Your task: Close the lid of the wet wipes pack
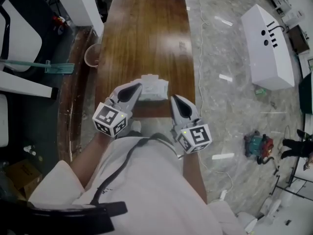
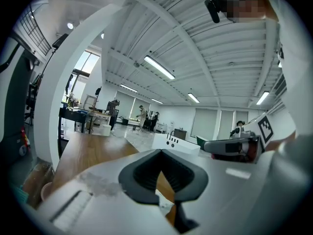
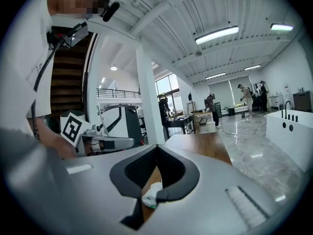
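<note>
The white wet wipes pack point(image 1: 153, 90) lies on the brown wooden table point(image 1: 146, 38) near its front edge, with a small white flap raised at its far side point(image 1: 149, 77). My left gripper point(image 1: 138, 86) is shut, its tip at the pack's left side. My right gripper point(image 1: 173, 97) is also shut, its tip just off the pack's right front corner. In the left gripper view the left gripper point(image 2: 159, 151) has its jaws meeting, and a corner of the pack point(image 2: 164, 207) shows below them. In the right gripper view the right gripper point(image 3: 156, 146) is likewise empty above the pack point(image 3: 151, 198).
A pinkish bowl point(image 1: 92, 55) sits on a lower bench left of the table. On the marble floor to the right lie a long white box point(image 1: 267, 44), a cable point(image 1: 199, 58) and a teal and red tool point(image 1: 258, 146). The person's torso crowds the table's near edge.
</note>
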The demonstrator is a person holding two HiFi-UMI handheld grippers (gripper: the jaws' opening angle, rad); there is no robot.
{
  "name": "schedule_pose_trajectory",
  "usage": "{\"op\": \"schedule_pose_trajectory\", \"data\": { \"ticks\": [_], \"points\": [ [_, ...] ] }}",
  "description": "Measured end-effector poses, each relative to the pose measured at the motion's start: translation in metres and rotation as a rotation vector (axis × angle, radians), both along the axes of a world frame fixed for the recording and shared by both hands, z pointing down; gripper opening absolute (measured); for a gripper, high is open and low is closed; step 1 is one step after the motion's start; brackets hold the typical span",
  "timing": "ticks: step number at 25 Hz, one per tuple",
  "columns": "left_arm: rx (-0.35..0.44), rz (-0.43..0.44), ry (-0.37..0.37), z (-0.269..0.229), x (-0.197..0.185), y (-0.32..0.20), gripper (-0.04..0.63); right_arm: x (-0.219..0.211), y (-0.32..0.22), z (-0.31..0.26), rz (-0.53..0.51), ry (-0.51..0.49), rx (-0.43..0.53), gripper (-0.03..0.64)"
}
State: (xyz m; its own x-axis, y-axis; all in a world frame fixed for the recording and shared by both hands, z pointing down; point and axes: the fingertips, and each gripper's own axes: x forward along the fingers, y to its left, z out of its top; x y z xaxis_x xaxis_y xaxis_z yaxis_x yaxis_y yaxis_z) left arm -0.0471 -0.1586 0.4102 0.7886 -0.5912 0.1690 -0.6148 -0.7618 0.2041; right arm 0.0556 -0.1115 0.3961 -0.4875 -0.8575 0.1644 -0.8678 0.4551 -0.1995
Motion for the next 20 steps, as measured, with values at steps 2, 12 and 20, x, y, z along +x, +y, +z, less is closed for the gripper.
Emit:
{"op": "schedule_pose_trajectory", "data": {
  "ticks": [2,12,20],
  "points": [
    [-0.003,0.008,0.000,0.003,-0.002,-0.010,0.002,-0.001,-0.008,0.004,0.008,-0.003,-0.009,0.009],
    [-0.032,-0.039,-0.006,0.015,-0.002,-0.029,0.002,-0.001,-0.041,0.018,-0.060,-0.001,-0.030,0.009],
    [-0.083,-0.108,-0.006,0.021,0.014,-0.027,0.003,0.000,-0.064,0.034,-0.241,0.051,-0.043,0.009]
  ]
}}
